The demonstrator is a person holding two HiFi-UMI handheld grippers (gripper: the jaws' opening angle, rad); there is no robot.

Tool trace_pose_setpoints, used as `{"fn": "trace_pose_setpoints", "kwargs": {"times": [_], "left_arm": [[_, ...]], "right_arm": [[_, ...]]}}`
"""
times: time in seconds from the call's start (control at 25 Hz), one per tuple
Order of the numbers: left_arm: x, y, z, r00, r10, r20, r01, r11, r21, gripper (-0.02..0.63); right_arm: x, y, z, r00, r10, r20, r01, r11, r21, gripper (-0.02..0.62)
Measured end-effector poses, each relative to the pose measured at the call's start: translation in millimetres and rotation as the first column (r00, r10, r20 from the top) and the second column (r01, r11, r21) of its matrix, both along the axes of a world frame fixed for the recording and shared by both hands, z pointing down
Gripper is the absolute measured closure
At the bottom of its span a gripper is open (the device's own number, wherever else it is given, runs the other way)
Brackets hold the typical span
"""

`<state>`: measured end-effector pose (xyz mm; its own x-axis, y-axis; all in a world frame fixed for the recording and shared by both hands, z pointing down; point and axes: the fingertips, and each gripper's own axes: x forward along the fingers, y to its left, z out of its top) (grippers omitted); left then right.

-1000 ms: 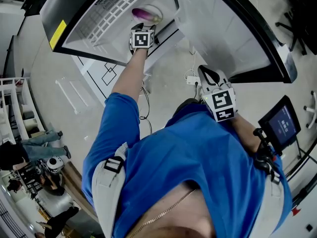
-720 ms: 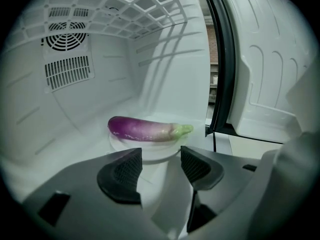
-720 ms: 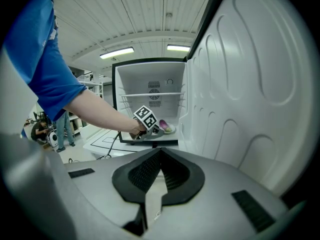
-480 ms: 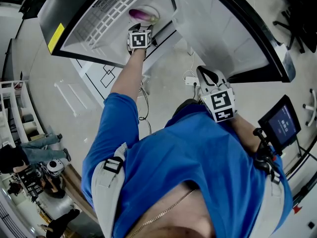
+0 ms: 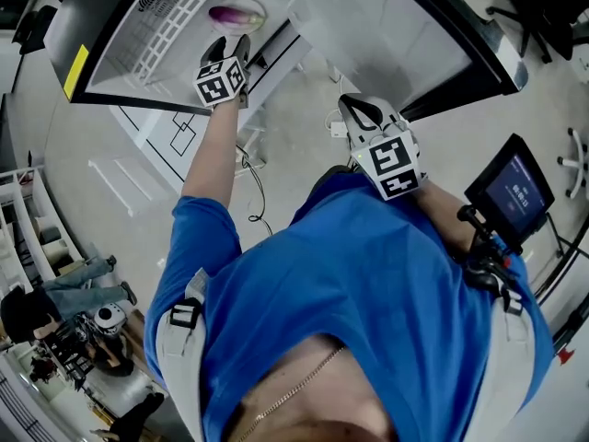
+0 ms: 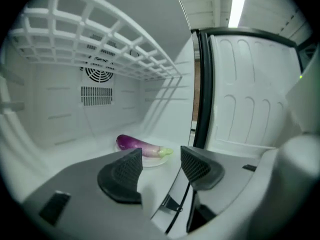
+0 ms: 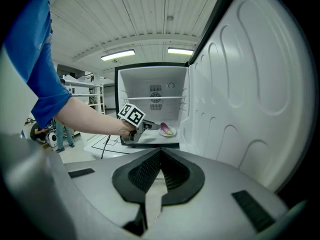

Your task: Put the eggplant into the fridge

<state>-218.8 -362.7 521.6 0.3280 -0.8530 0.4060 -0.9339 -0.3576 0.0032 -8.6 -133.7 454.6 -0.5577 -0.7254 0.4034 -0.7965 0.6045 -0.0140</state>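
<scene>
A purple eggplant (image 6: 137, 144) with a green stem lies on a small white plate (image 6: 155, 159) on the fridge floor (image 6: 75, 156), under a white wire shelf (image 6: 100, 39). In the head view the eggplant (image 5: 230, 14) lies just beyond my left gripper (image 5: 228, 49). My left gripper (image 6: 161, 167) stands open and empty, a short way back from the plate at the fridge's front edge. My right gripper (image 7: 160, 171) is shut on nothing, held back near my chest, facing the open fridge (image 7: 152, 106). The eggplant (image 7: 165, 129) shows small in that view.
The fridge door (image 7: 250, 99) stands wide open at the right, its white inner lining close beside my right gripper. A black monitor (image 5: 511, 201) sits at my right. Shelving and people (image 5: 55, 284) are off to the left. Cables (image 5: 253, 187) lie on the floor.
My left gripper has drawn back out of the fridge, away from the eggplant, which stays on its plate. The head view has shifted. The right gripper has hardly moved.
</scene>
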Motion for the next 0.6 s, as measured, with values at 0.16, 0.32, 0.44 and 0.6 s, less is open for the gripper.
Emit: {"fn": "trace_pose_setpoints", "kwargs": {"times": [0.16,0.32,0.44,0.6], "left_arm": [[12,47,-30,0.993,0.017,-0.12,-0.008,0.997,0.076,0.407],[23,85,-50,0.981,0.039,-0.192,-0.015,0.992,0.129,0.464],[33,112,-65,0.974,0.063,-0.215,-0.028,0.986,0.163,0.505],[37,143,-82,0.97,0.074,-0.231,-0.027,0.979,0.2,0.562]], "right_arm": [[6,9,-8,1.0,0.016,0.008,-0.016,1.0,0.023,0.594],[7,7,-14,1.0,0.024,0.019,-0.025,0.999,0.035,0.595],[5,6,-18,0.999,0.024,0.028,-0.025,0.999,0.04,0.594],[-2,4,-23,0.999,0.015,0.041,-0.018,0.998,0.061,0.594]]}}
